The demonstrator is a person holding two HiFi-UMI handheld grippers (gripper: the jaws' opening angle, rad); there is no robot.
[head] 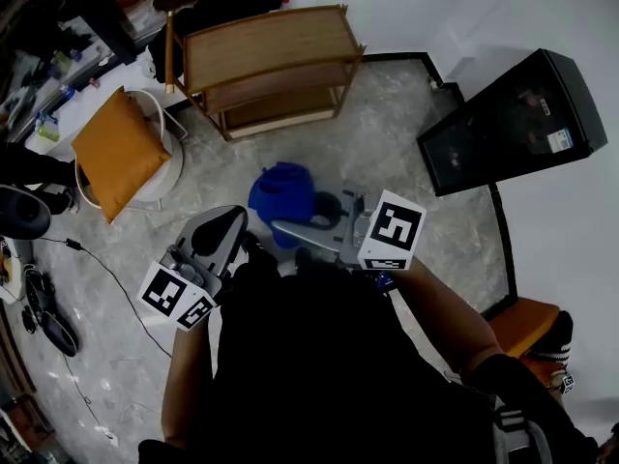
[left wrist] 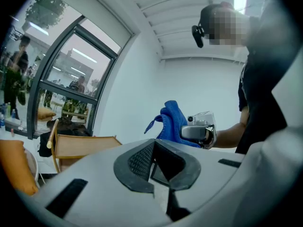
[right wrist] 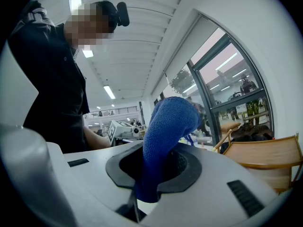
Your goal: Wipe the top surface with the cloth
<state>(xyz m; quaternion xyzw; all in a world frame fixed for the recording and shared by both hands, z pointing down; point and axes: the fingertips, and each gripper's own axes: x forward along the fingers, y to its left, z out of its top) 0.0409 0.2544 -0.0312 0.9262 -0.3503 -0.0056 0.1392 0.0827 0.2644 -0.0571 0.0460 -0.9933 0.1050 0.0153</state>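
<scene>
Right gripper (right wrist: 147, 174): pinching the blue cloth (right wrist: 168, 126) by one end, the rest bunched above the jaws. Left gripper (left wrist: 154, 167): jaws pressed together, apparently on nothing. Wooden shelf (head: 266, 46): far off, well apart from both. Risk: so narrow a hold may let the cloth drag free once rubbed across the top.

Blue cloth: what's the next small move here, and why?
Probably carry the right gripper forward to the wooden table and its top: its jaws are shut on the blue cloth, which hangs in the air short of the table, touching no surface.
</scene>
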